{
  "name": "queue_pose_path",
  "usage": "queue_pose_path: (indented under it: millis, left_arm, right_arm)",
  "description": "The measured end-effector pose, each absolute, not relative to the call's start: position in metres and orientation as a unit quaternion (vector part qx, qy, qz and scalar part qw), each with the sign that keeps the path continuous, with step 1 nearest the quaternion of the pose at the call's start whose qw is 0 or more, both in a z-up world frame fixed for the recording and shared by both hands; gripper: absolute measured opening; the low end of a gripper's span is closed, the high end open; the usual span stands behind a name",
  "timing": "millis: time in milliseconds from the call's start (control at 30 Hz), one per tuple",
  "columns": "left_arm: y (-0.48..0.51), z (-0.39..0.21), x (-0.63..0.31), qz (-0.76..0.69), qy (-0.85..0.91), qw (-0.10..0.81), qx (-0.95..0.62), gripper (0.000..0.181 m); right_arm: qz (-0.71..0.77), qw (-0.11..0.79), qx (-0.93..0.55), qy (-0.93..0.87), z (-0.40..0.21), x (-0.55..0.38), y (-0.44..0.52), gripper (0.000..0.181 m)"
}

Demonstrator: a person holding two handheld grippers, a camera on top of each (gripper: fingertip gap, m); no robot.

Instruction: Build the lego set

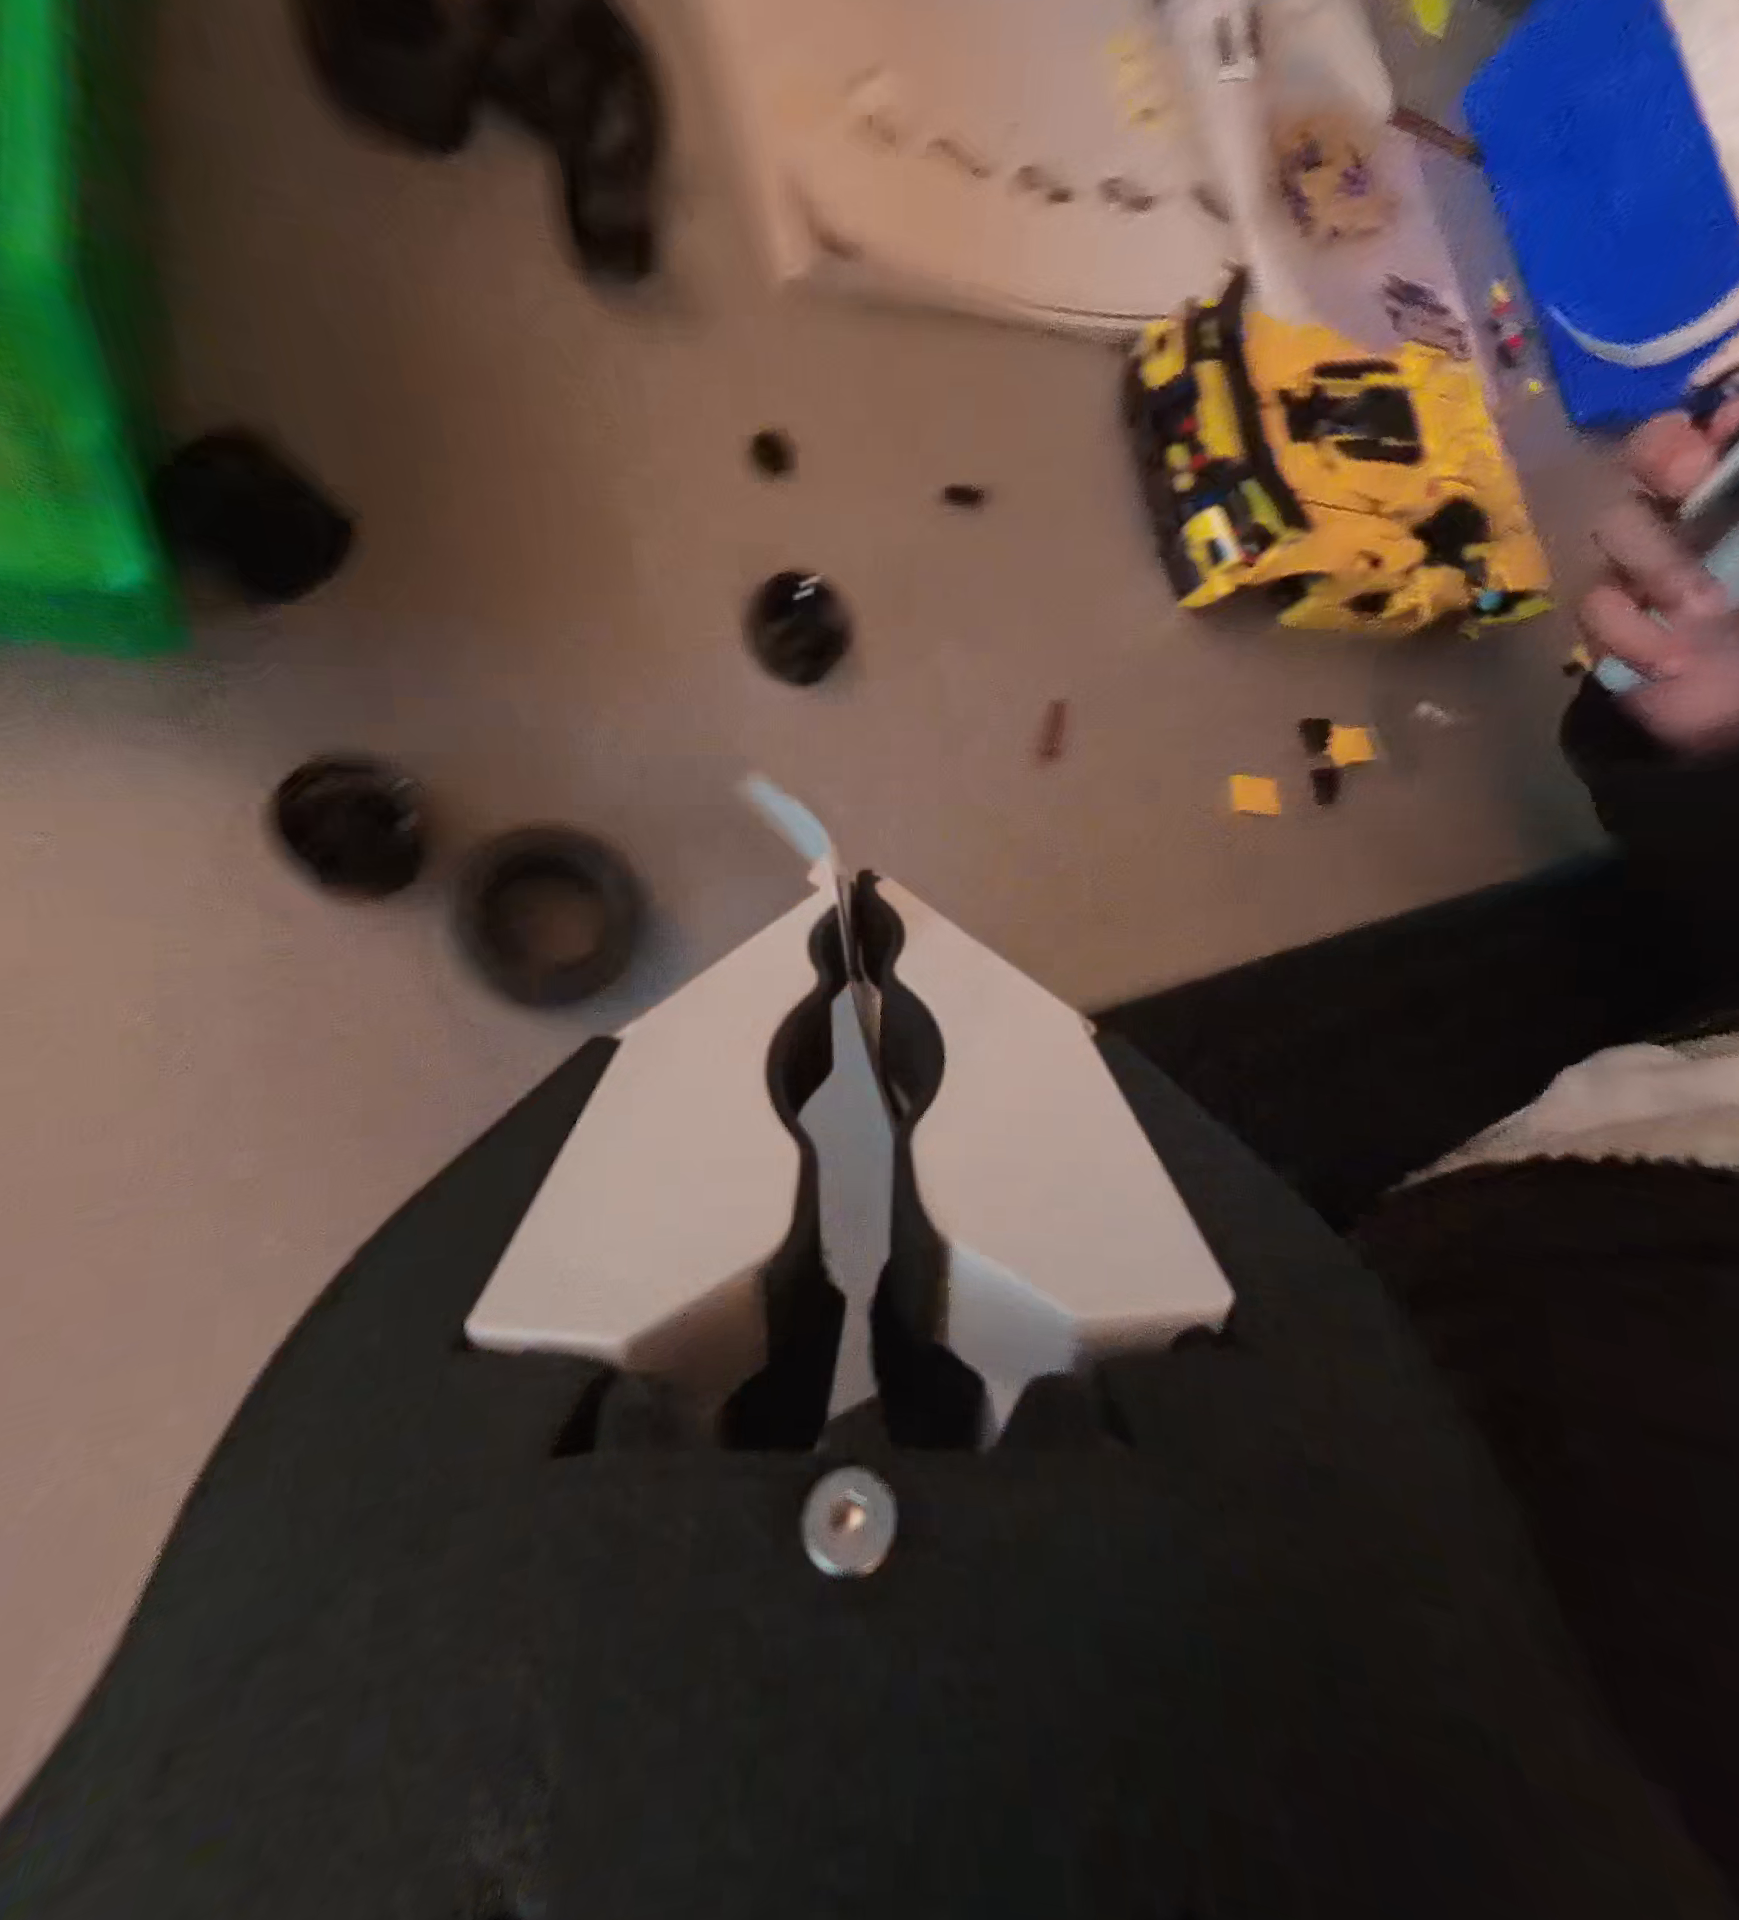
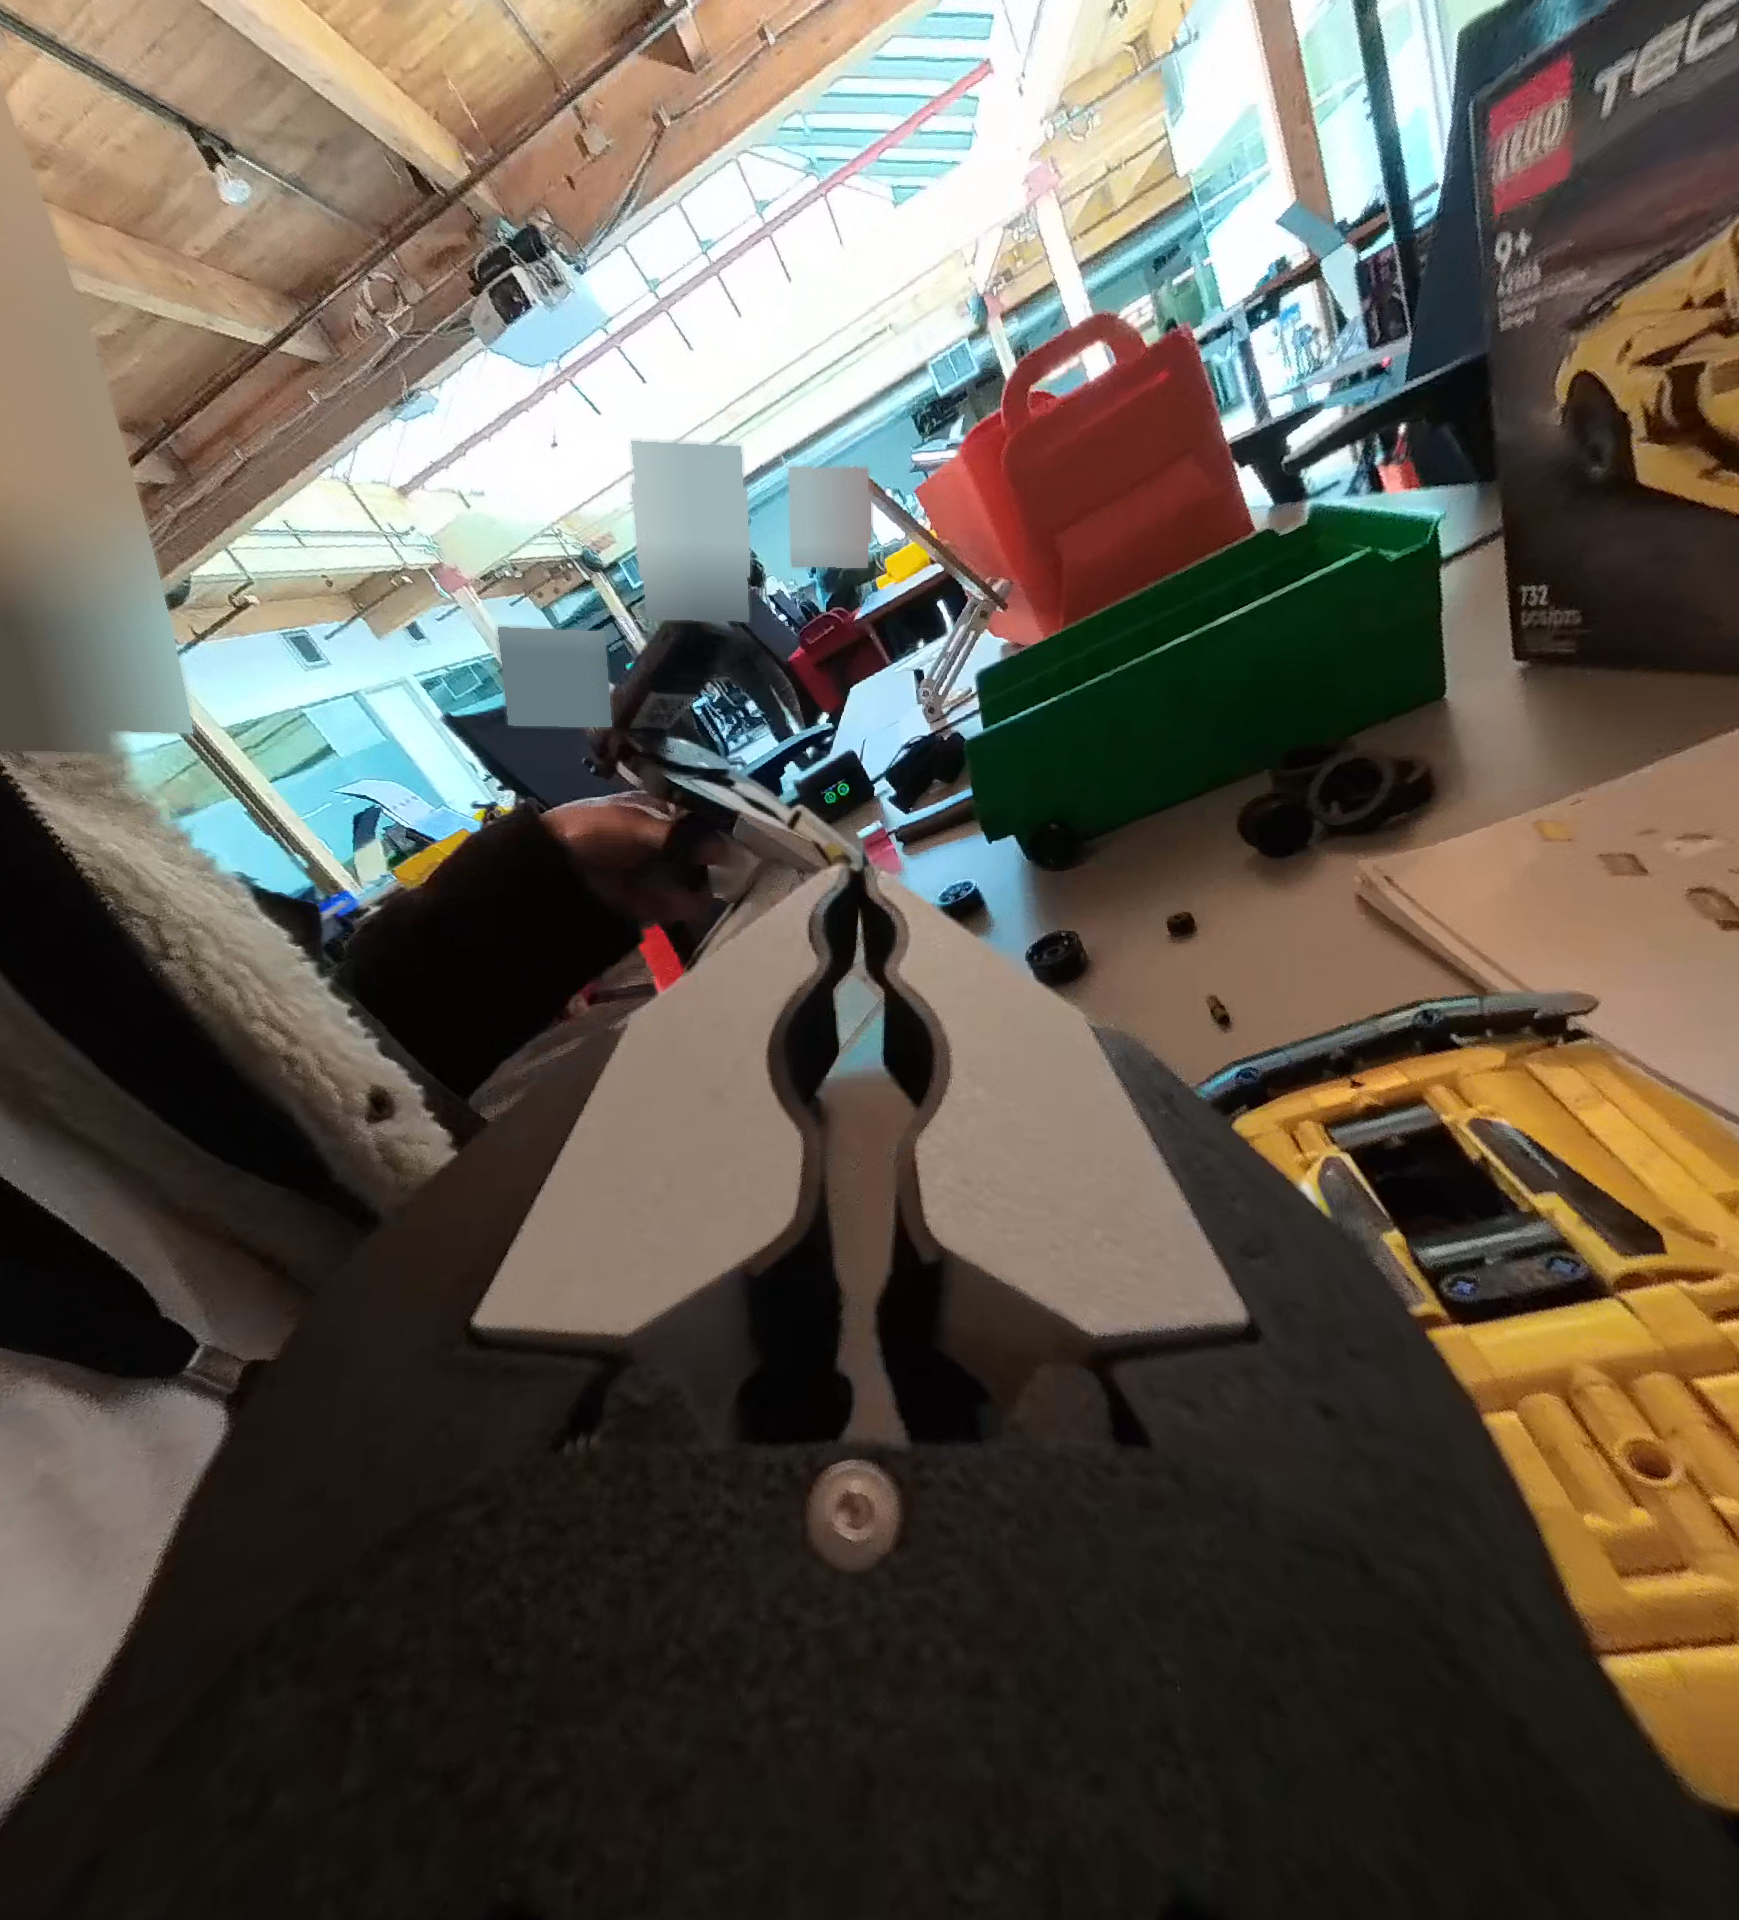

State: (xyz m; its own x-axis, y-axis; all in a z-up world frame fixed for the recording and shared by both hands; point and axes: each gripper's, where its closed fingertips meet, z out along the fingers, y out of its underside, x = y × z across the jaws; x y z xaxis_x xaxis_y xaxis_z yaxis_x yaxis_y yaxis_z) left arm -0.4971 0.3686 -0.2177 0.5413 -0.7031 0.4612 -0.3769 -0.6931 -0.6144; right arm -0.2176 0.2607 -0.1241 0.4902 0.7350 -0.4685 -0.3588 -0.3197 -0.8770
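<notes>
1. Yellow lego car lies on the table, body mostly built; the right wrist view shows its panels closed up at close range, just beside the right hand-held gripper.
2. No wheels visible on the car. Black tyres and rims lie loose on the table, well apart from the car; more tyres are piled near the green bin.
3. Small loose parts left: yellow pieces and dark pins scattered between the car and the tyres.
4. Left hand-held gripper: fingers together, a thin pale strip pinched between the tips and sticking out ahead. Cannot tell what it is, possibly a sticker or a slim part. View is motion-blurred.
5. Right hand-held gripper: fingertips closed together, nothing seen between them; it points up and away from the table.
6. Instruction booklet lies open beside the car; the set's box stands behind it.
7. Judgement: late stage. Bodywork looks about done; wheels need assembling and fitting, plus the last small pieces.
8. Risk: small pins are easy to lose among the clutter.
</notes>
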Motion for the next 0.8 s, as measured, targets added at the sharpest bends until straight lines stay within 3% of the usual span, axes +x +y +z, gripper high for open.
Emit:
queue_pose_path:
  millis: [167, 500, 633, 700, 800]
  left_arm:
    - [0.392, -0.256, -0.54, -0.308, 0.334, 0.223, -0.862, 0.0]
    - [0.433, -0.262, -0.592, -0.224, 0.338, 0.289, -0.867, 0.038]
    - [0.44, -0.262, -0.626, -0.161, 0.326, 0.3, -0.882, 0.037]
    - [0.445, -0.266, -0.643, -0.149, 0.298, 0.297, -0.895, 0.023]
    - [0.44, -0.253, -0.633, -0.188, 0.288, 0.311, -0.886, 0.028]
  right_arm:
    - [0.472, 0.556, -0.667, -0.151, -0.134, -0.221, 0.263, 0.0]
    - [0.454, 0.542, -0.684, -0.177, -0.142, -0.228, 0.255, 0.0]
    - [0.466, 0.537, -0.684, -0.164, -0.146, -0.227, 0.255, 0.0]
    - [0.471, 0.534, -0.683, -0.164, -0.146, -0.228, 0.255, 0.0]
    - [0.466, 0.535, -0.685, -0.166, -0.146, -0.227, 0.255, 0.0]
